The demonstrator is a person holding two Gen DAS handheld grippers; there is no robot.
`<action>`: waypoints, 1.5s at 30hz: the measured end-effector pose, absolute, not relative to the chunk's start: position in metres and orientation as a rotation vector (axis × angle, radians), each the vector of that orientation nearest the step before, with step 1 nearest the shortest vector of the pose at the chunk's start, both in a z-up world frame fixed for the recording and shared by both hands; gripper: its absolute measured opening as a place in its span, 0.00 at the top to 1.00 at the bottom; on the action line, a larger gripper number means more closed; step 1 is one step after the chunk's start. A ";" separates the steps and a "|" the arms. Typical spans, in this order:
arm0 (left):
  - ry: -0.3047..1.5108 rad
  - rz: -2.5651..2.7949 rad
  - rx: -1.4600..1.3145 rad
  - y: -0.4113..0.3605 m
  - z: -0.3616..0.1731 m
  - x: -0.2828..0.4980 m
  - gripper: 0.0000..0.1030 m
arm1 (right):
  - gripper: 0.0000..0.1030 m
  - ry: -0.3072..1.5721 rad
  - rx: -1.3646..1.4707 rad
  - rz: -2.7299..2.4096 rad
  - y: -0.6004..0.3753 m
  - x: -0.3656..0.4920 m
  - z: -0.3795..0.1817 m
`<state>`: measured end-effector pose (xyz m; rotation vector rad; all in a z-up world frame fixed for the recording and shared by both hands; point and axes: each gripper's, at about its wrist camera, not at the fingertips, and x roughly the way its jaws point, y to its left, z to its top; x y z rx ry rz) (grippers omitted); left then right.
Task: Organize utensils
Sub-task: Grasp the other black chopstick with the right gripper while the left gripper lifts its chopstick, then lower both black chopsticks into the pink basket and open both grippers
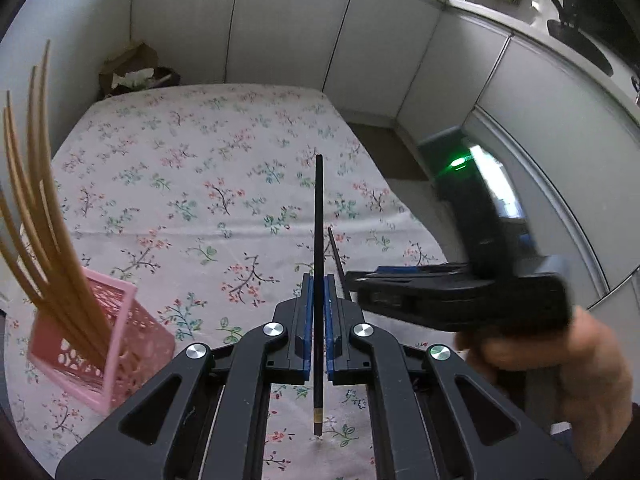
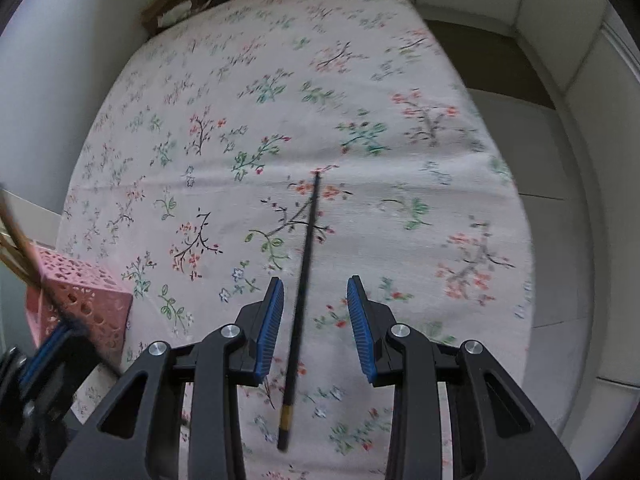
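Observation:
My left gripper [image 1: 318,292] is shut on a black chopstick [image 1: 318,240] that points forward along the fingers. A second black chopstick [image 2: 301,304] lies on the floral tablecloth [image 2: 280,100] between the fingers of my open right gripper [image 2: 316,300]; it is not gripped. Its tip also shows in the left wrist view [image 1: 335,256]. The right gripper [image 1: 460,292] sits just right of my left one. A pink perforated holder [image 1: 108,344] with several wooden chopsticks [image 1: 36,216] stands at the left. It also shows in the right wrist view [image 2: 80,300].
White cabinet fronts [image 1: 280,24] surround the table. A brown paper bag [image 1: 132,68] sits behind the table's far left corner. The table's right edge [image 2: 532,240] drops to a tiled floor.

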<state>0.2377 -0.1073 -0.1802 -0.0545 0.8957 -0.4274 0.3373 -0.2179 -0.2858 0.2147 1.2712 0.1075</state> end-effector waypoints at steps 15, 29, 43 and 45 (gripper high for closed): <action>0.830 -0.426 -0.013 -0.096 -0.162 0.222 0.96 | 0.95 1.268 0.136 0.057 -0.190 0.349 -0.296; 0.781 -0.433 -0.007 -0.090 -0.149 0.213 0.96 | 0.95 1.000 0.179 0.096 -0.192 0.321 -0.222; 0.700 -0.455 -0.091 -0.064 -0.110 0.204 0.96 | 0.95 0.753 0.130 0.133 -0.174 0.281 -0.158; 0.667 -0.456 -0.111 -0.055 -0.100 0.201 0.96 | 0.95 0.717 0.140 0.144 -0.175 0.278 -0.150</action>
